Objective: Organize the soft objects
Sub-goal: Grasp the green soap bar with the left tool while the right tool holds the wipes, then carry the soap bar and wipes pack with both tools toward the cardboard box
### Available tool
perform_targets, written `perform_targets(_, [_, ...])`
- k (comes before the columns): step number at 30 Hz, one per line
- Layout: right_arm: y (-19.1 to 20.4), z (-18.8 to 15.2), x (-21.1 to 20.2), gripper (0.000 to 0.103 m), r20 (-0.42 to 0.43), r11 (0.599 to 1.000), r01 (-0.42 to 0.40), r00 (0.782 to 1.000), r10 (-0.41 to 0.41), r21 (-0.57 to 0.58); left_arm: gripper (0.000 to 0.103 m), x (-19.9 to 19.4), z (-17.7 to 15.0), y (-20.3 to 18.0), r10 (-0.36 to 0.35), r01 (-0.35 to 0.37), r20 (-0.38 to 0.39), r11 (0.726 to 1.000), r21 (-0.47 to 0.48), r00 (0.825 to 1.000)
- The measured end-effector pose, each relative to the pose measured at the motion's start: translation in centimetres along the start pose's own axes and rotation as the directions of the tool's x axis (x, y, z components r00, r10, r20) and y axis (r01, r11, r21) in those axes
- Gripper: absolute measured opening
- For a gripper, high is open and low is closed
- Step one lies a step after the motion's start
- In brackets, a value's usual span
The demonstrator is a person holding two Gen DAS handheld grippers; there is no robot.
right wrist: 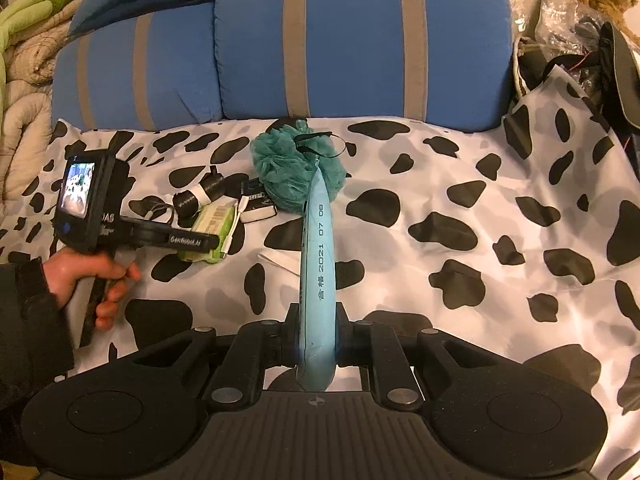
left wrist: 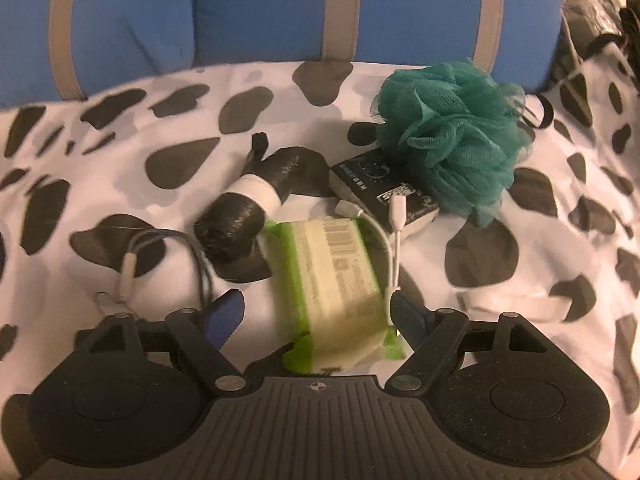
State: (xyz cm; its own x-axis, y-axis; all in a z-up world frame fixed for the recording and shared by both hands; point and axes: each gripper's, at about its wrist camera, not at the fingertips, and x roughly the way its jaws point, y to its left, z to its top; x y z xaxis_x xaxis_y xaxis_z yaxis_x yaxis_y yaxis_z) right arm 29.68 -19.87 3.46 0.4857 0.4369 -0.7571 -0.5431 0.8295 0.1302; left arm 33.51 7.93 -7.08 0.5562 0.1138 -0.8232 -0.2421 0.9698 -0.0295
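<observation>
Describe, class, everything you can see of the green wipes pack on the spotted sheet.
The wipes pack is a soft, pale plastic packet with bright green edges and a barcode on top. It lies flat on the spotted sheet, between the open fingers of the left gripper. A white cable drapes along one side; a black roll sits at its far corner.

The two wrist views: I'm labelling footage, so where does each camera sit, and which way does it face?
Left wrist: on the left gripper, angled down at the green wipes pack between its open jaws; no hand shows.
Right wrist: on the right gripper, shut on a light blue packet, facing the blue cushions; a hand holding the left gripper shows.
Shared: teal bath pouf, wipes pack, cow-print sheet.
</observation>
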Motion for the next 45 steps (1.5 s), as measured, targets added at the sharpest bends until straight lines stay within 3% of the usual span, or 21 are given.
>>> perform_targets(5, [0.2,0.0,0.5,0.017,-0.013,1.0,-0.002,1.0,0.002,-0.006,0.082,1.0,0.1,-0.3,0.044,-0.044,-0.007,0.999,0.001,0.999])
perform_targets(11, [0.3,-0.1,0.8,0.017,-0.02,1.0,-0.008,1.0,0.007,-0.008,0.081,1.6,-0.2,-1.2,0.174,-0.174,-0.001,0.983,0.056,0.985])
perform_targets(15, [0.6,-0.1,1.2,0.017,-0.033,1.0,-0.014,0.999,0.014,-0.024,0.074,2.0,-0.2,-0.5,0.125,-0.125,0.005,0.992,0.017,0.992])
perform_targets(17, [0.7,-0.1,1.5,0.017,-0.04,0.999,-0.016,0.999,0.015,-0.03,0.053,1.8,-0.2,-0.3,0.081,-0.081,0.012,0.997,0.016,0.997])
perform_targets(18, [0.7,-0.1,1.6,0.017,-0.044,0.999,-0.015,0.999,0.013,-0.031,0.048,1.7,-0.1,-0.4,0.062,-0.062,0.011,0.998,0.026,0.998])
perform_targets(22, [0.7,-0.2,1.8,0.017,-0.049,0.999,-0.016,0.999,0.014,-0.036,0.047,1.1,-0.4,0.0,0.02,-0.02,-0.001,1.0,0.006,1.0])
perform_targets(27, [0.5,-0.2,2.1,0.017,-0.058,0.999,-0.022,0.998,0.02,-0.029,0.047,0.1,-0.9,0.6,0.02,-0.02,-0.001,1.0,-0.014,1.0])
perform_targets(45, [1.1,-0.3,2.3,0.017,-0.05,0.999,-0.033,0.998,0.032,-0.012,0.047,-8.6,-3.1,0.8,-0.06,0.059,0.096,0.998,0.011,0.994])
